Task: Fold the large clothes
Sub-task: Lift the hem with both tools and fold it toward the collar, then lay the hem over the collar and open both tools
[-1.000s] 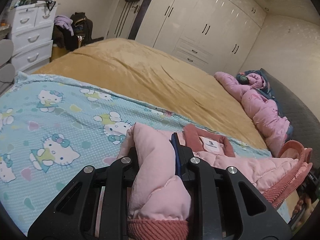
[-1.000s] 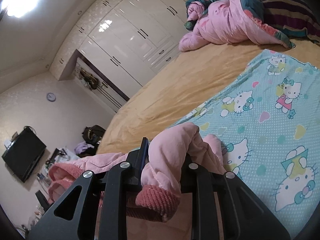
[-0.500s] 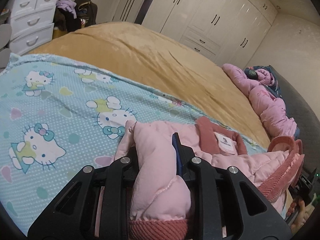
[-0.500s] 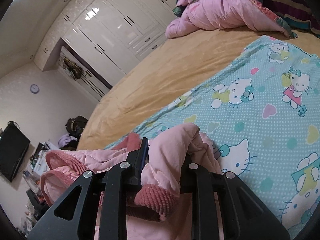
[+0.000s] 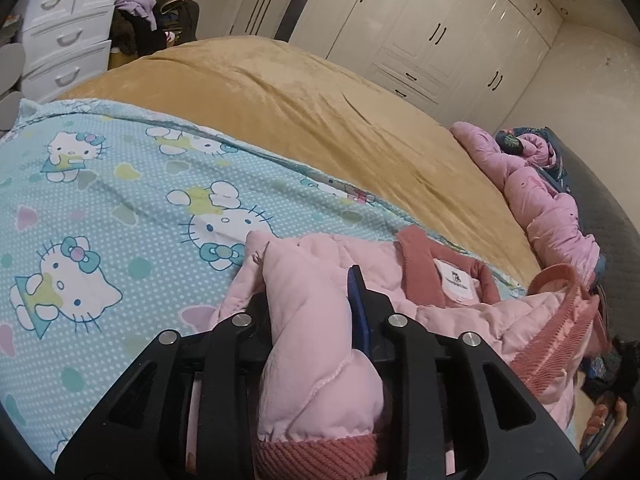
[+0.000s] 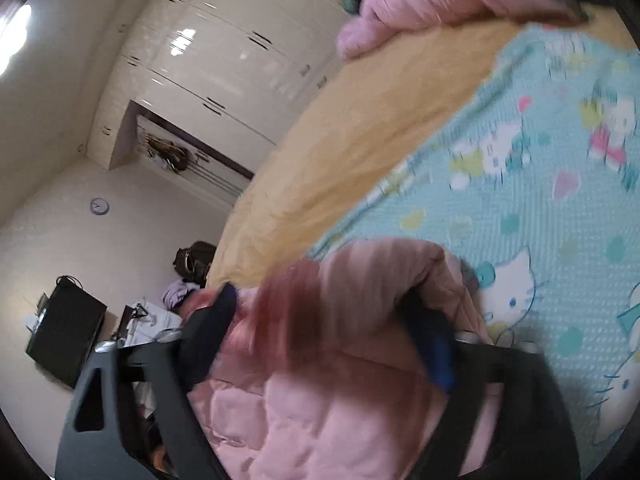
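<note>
Pink jackets [image 5: 320, 344]: one
Cartoon sheets [image 5: 120, 200]: one
Pink quilts [image 5: 552, 216]: one
Drawer chests [image 5: 64, 40]: one
Wall clocks [image 6: 99, 205]: one

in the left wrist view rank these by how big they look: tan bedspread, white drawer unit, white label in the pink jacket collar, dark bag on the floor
1. tan bedspread
2. white drawer unit
3. dark bag, partly hidden, so its rank against the drawers is unsure
4. white label, smallest although nearest the camera

The bed [image 5: 304, 120] is covered by a tan blanket. A cartoon-cat sheet [image 5: 120, 208] and pink jacket [image 5: 460, 312] are spread on it.
</note>
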Tool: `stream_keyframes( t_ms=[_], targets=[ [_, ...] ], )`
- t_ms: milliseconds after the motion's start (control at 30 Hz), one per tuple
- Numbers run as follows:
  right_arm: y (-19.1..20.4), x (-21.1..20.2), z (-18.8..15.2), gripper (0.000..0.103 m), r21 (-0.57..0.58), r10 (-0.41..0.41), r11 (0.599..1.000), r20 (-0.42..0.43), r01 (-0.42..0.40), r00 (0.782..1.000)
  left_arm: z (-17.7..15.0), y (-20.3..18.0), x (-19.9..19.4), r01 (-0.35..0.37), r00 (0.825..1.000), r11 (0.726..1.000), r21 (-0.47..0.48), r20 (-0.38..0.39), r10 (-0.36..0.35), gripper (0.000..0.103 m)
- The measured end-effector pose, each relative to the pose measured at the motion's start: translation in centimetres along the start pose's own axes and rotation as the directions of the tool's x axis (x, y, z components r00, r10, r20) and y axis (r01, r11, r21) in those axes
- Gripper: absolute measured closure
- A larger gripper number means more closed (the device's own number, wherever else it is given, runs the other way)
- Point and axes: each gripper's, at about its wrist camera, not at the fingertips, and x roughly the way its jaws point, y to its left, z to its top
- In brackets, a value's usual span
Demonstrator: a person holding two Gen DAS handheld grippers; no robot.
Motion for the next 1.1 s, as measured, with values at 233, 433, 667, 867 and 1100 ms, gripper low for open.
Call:
stream_keyframes(
  t_ms=[233, 433, 667, 867, 1100],
  targets=[
    [8.7, 3.7, -4.9, 0.015, -0.291, 0.087, 0.941, -0.295, -0.176, 0.951, 0.6, -0.6, -1.3, 0.06, 0.998, 0.998, -0.018, 0.02, -0.059, 0.055],
    [10.5, 10.0, -11.5, 0.016, -0.432, -0.14, 0.9, -0.421, -0.062, 0.896, 1.7, -1.5, -3.9, 0.136, 0.988, 0.99, -0.027, 0.071, -0.134, 0.03],
    [10.7, 10.5, -12.6, 0.016, -0.489, -0.196, 0.873, -0.345, 0.003, 0.918, 2.7, -3.7, -9.8, 0.168, 0.963, 0.984, 0.054, 0.207, -0.175, 0.009],
    [10.6, 6.4, -7.8, 0.018, -0.444, -0.136, 0.896, -0.246, 0.014, 0.96, 2.7, -2.3, -8.4, -0.038, 0.988, 0.992, 0.124, 0.154, 0.019, 0.009],
    [6.1, 1.6, -2.2, 0.017, -0.439, -0.345, 0.846, -0.017, 0.303, 0.939, 0.5, 0.7, -1.3, -0.21, 0.974, 0.947, 0.245, -0.027, 0.223, 0.009]
  ],
)
